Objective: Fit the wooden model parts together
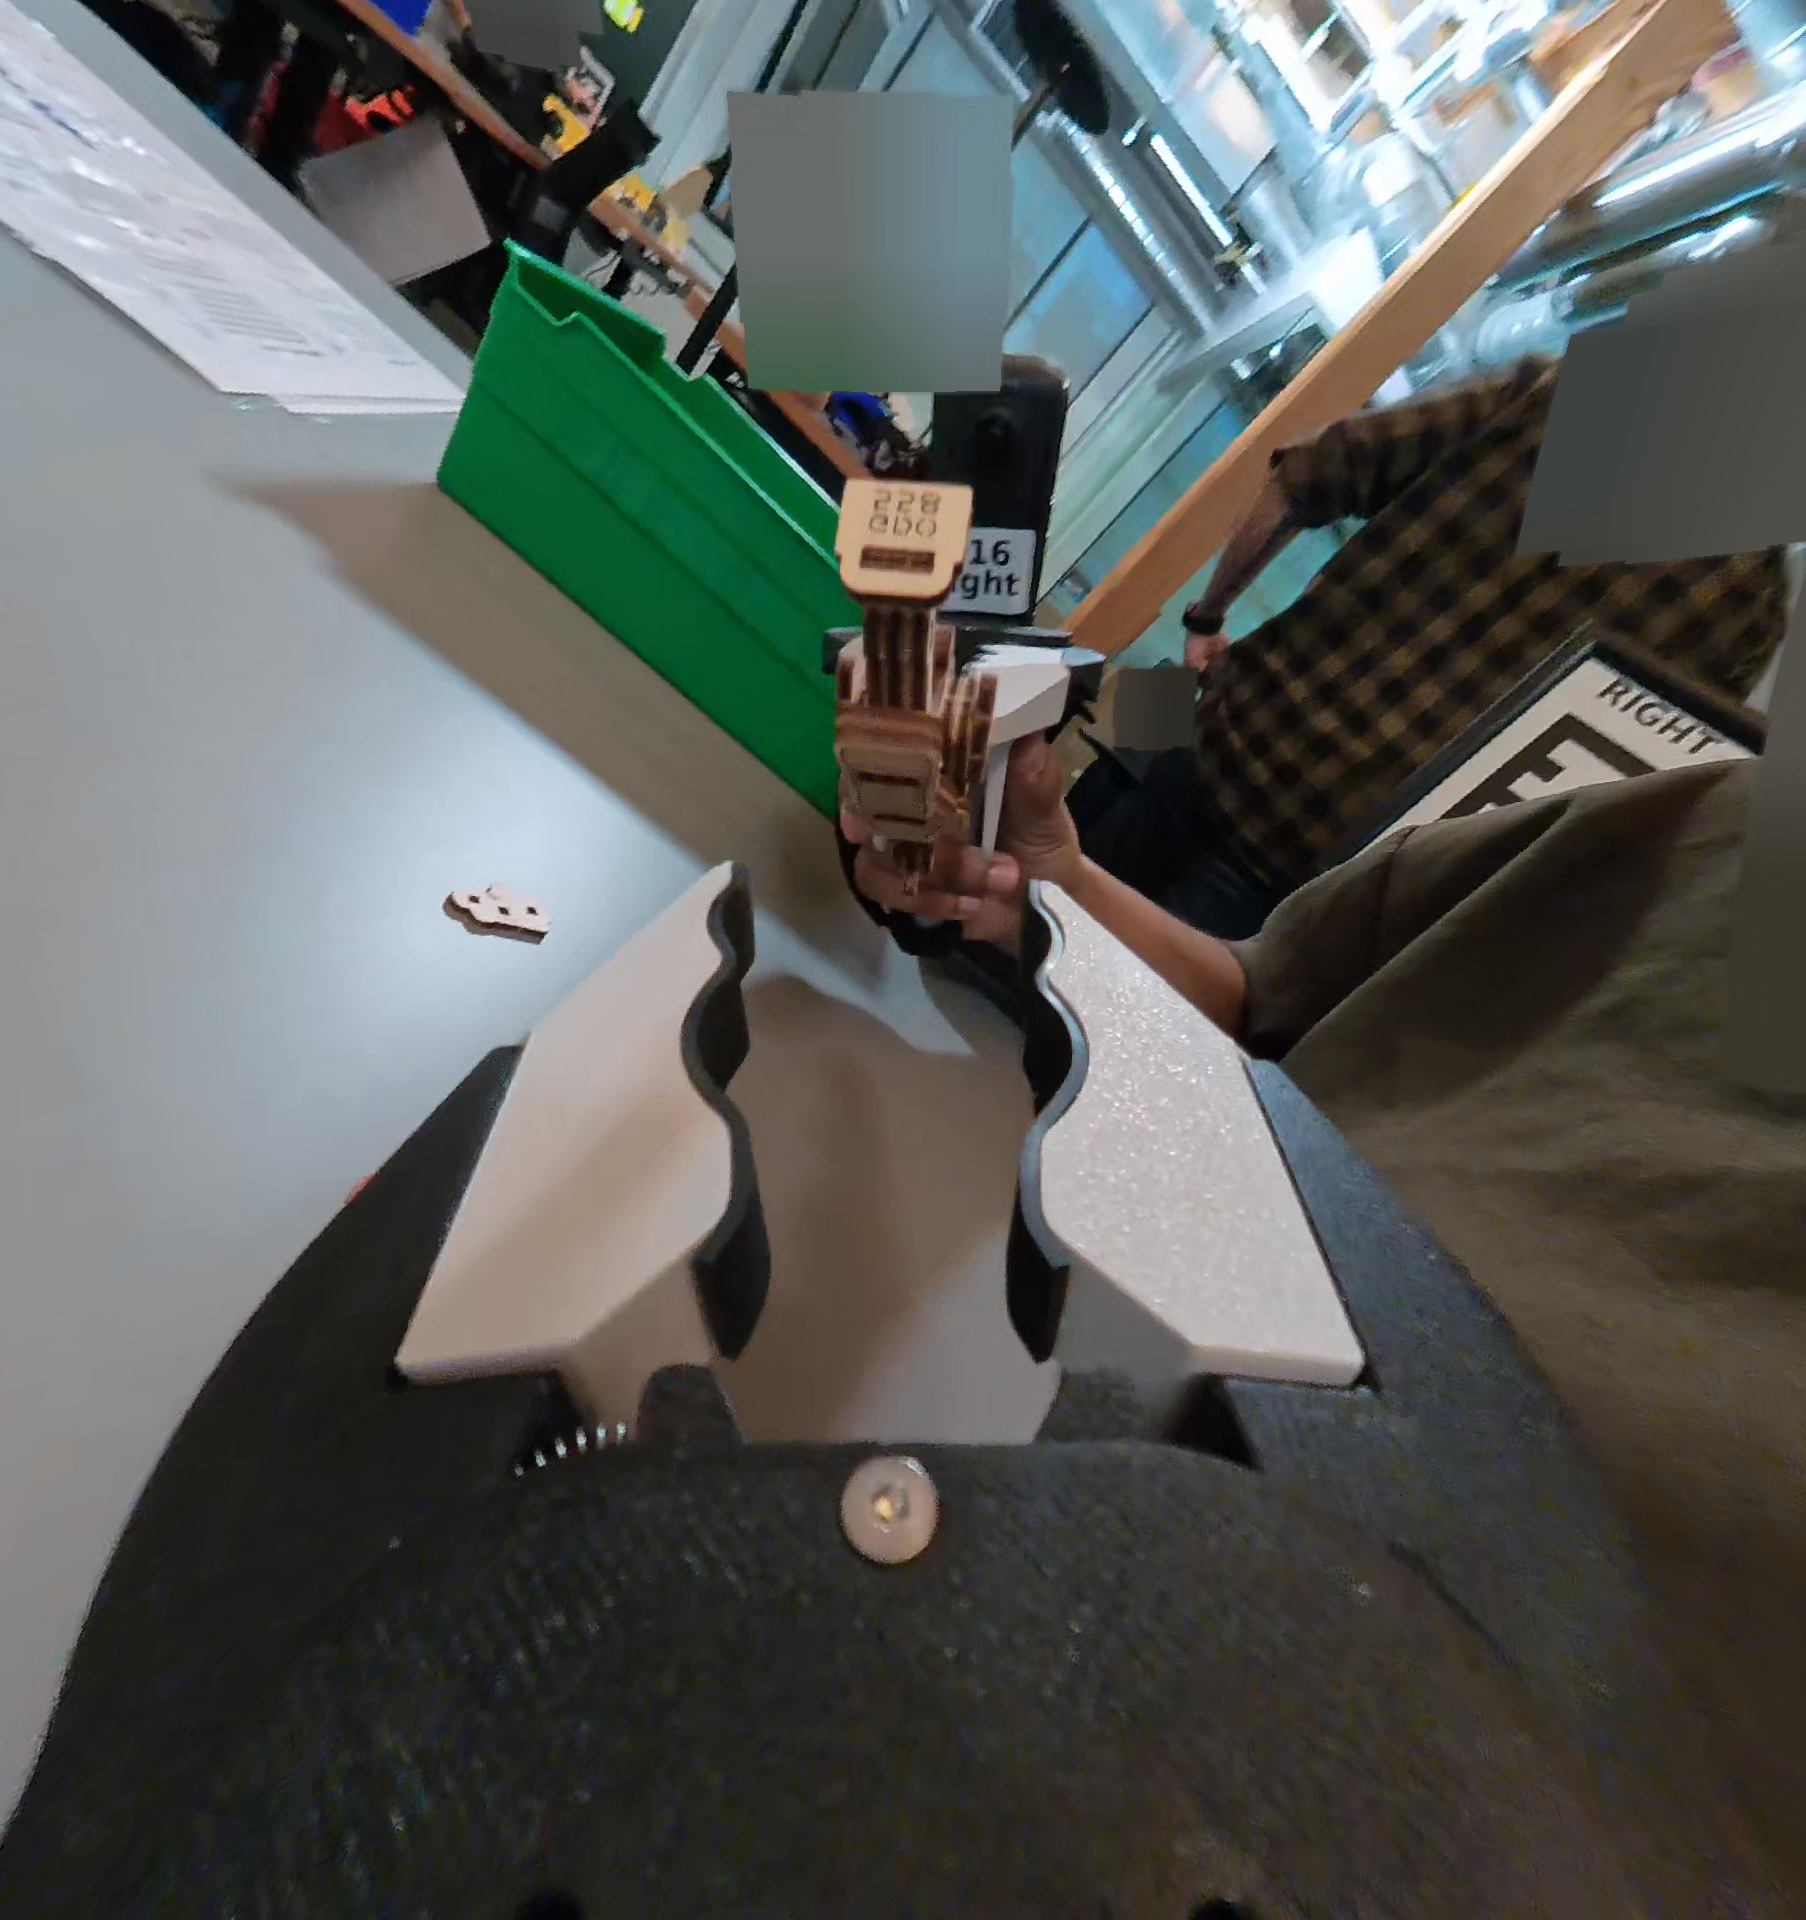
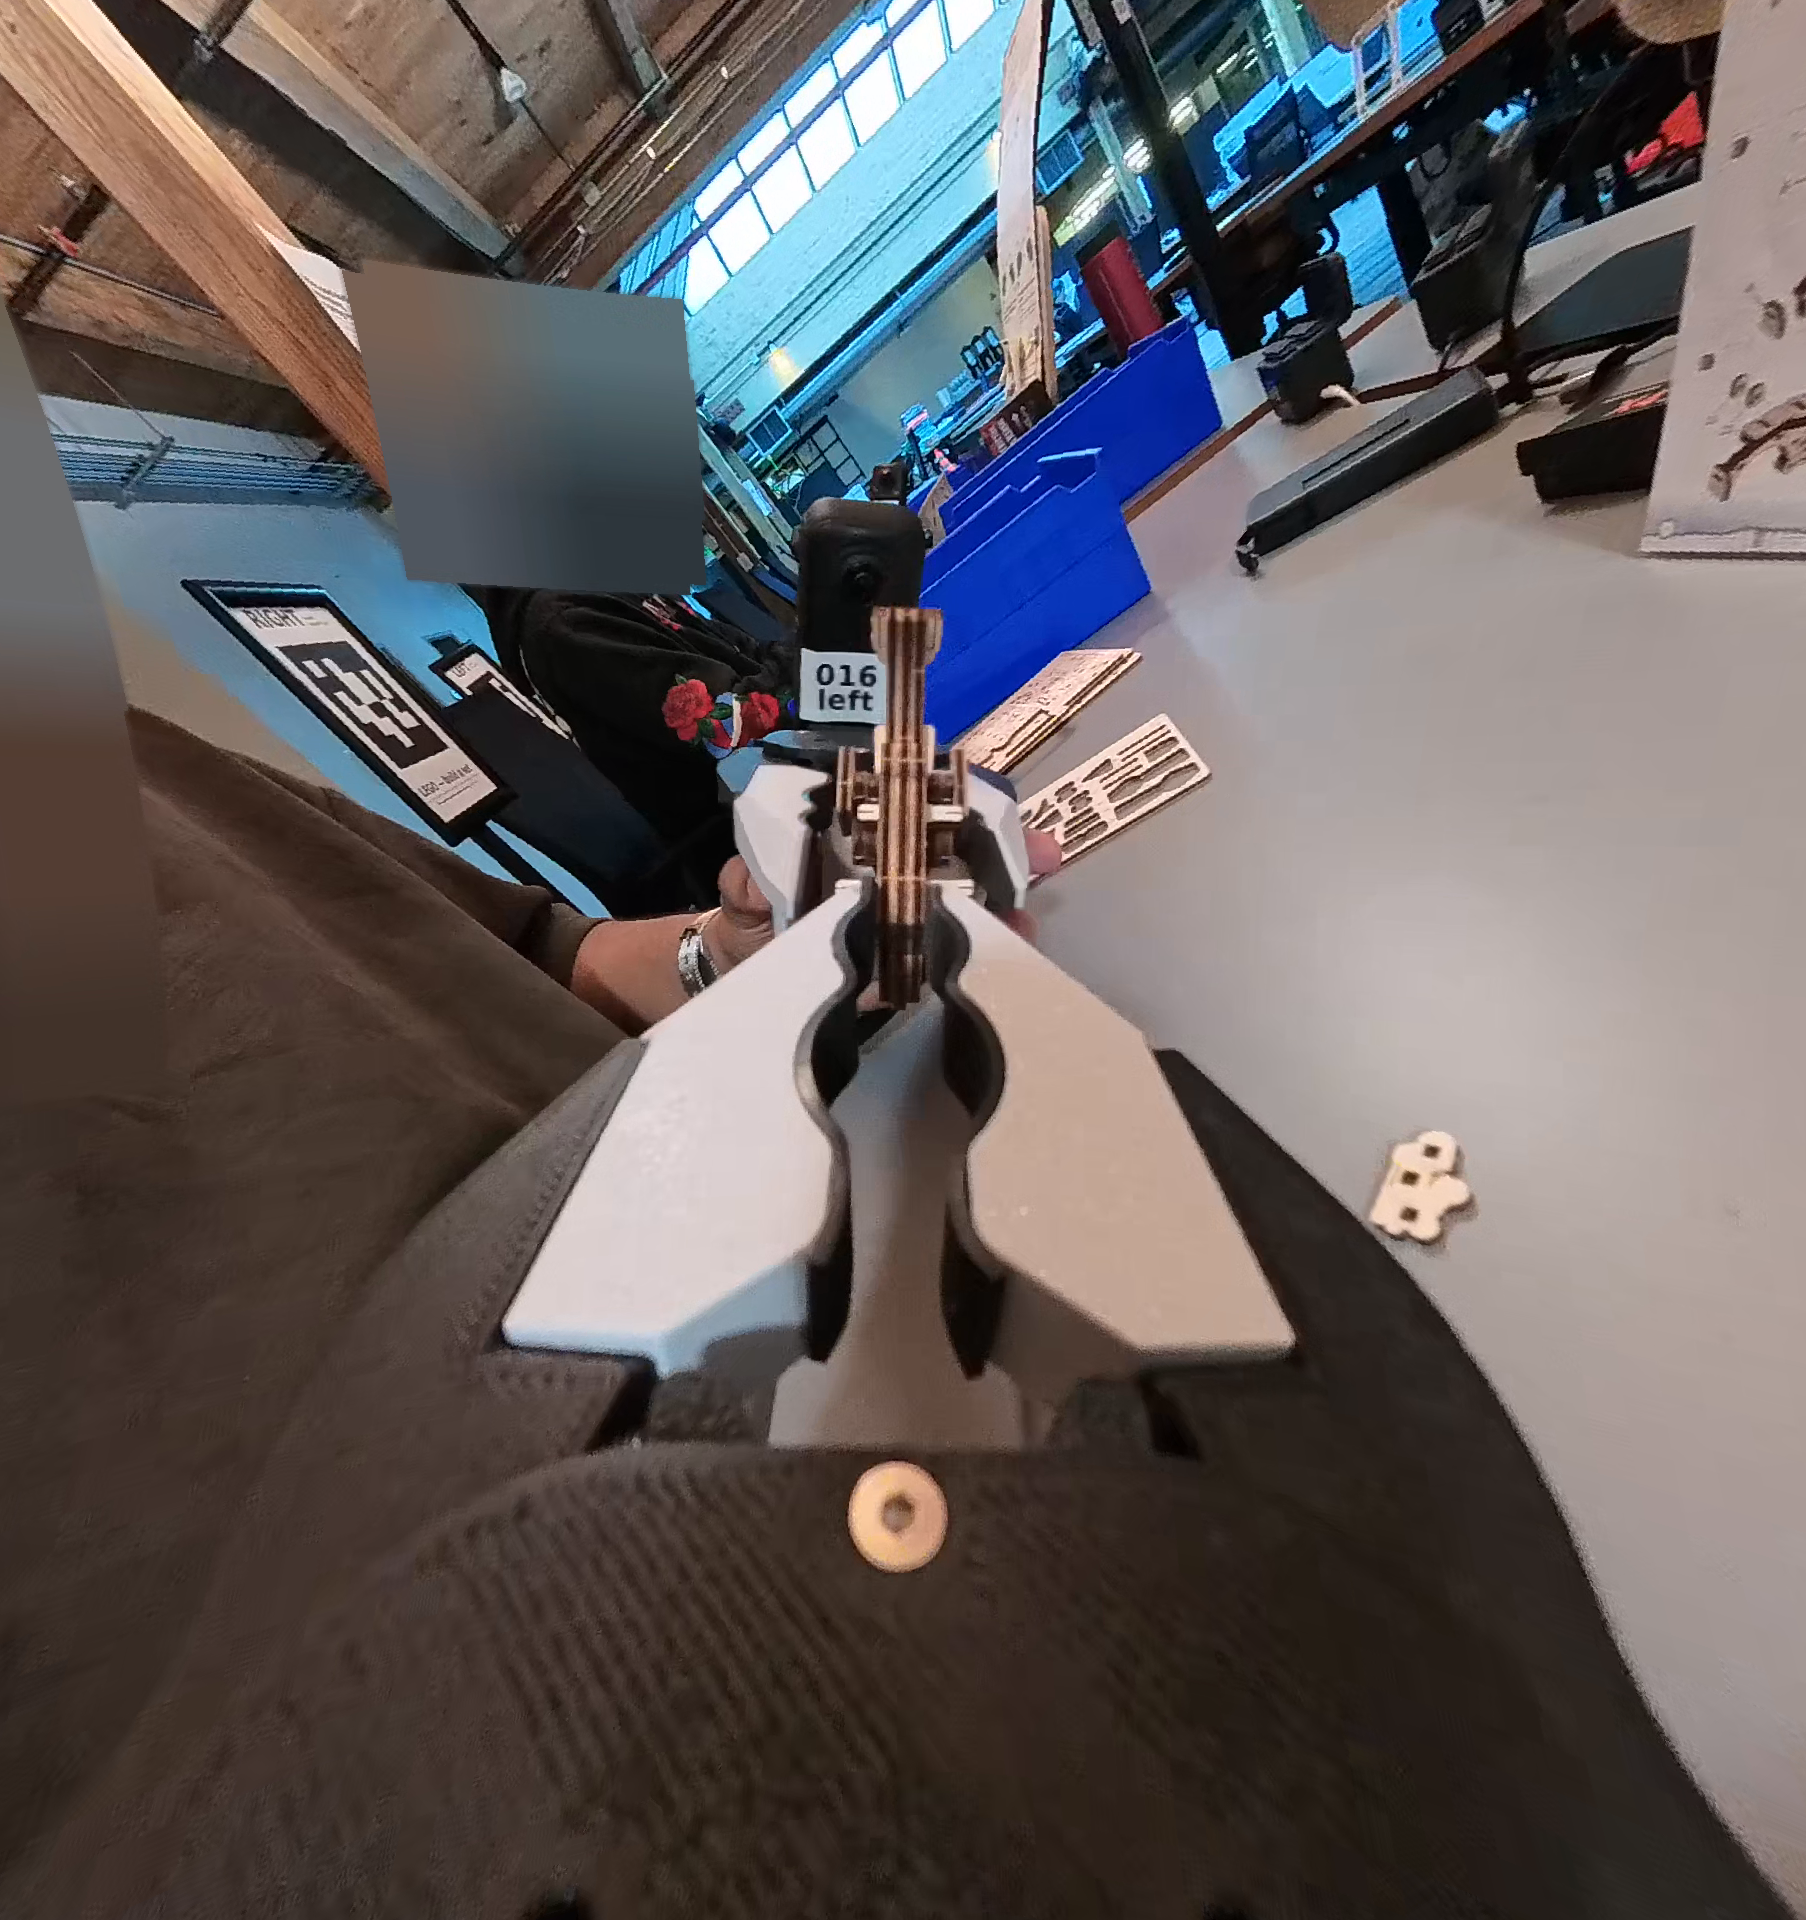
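Note:
My right gripper (image 2: 901,902) is shut on a layered wooden model (image 2: 899,821) and holds it upright above the grey table (image 2: 1501,883). The model (image 1: 899,717) also shows in the left wrist view, with a small tab on top. My left gripper (image 1: 883,899) is open and empty; it faces the model, which sits just beyond its fingertips. In the right wrist view the left gripper (image 2: 883,836) stands behind the model, one white finger on each side. A small loose wooden piece (image 1: 499,912) lies flat on the table (image 2: 1418,1187).
A green bin (image 1: 618,540) stands at the table's far edge. Blue bins (image 2: 1044,551), punched wooden sheets (image 2: 1112,790) and a printed paper sheet (image 2: 1772,312) lie farther off. People sit or stand beyond the table. My own sleeve (image 2: 307,1039) fills the left. There is about 4 centimetres between the tips of the two grippers.

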{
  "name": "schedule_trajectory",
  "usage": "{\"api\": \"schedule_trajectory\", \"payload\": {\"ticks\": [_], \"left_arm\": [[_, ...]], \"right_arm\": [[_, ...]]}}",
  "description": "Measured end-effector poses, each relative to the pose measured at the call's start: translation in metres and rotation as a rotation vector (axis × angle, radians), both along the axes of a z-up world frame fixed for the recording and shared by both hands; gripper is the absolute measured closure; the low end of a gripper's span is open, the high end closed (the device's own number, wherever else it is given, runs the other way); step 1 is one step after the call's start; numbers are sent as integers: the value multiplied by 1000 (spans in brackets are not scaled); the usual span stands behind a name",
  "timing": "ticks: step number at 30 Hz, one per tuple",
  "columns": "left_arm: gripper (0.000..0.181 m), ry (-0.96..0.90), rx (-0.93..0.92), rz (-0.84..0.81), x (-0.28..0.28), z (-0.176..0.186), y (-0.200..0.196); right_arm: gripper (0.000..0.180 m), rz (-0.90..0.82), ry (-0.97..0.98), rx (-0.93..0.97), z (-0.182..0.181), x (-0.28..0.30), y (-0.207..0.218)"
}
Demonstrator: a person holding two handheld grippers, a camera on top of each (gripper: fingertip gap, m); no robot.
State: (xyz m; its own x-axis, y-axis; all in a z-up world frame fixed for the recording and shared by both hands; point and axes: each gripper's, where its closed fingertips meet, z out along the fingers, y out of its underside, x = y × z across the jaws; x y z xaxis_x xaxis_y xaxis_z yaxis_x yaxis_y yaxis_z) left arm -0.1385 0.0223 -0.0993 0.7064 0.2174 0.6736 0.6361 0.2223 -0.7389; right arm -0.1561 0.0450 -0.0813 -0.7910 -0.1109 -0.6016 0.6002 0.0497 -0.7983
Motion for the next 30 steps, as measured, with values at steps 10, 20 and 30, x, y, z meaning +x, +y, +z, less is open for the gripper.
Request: {"api": "schedule_trajectory", "payload": {"ticks": [10, 20, 30], "left_arm": [[132, -42, 124, -15, 0, 12, -2], [156, -33, 113, -46, 5, 11, 2], [148, -60, 145, -49, 4, 12, 0]], "right_arm": [[172, 52, -6, 2, -1, 13, -8], [172, 56, -17, -3, -2, 13, -9], [172, 51, -14, -3, -2, 13, -8]]}}
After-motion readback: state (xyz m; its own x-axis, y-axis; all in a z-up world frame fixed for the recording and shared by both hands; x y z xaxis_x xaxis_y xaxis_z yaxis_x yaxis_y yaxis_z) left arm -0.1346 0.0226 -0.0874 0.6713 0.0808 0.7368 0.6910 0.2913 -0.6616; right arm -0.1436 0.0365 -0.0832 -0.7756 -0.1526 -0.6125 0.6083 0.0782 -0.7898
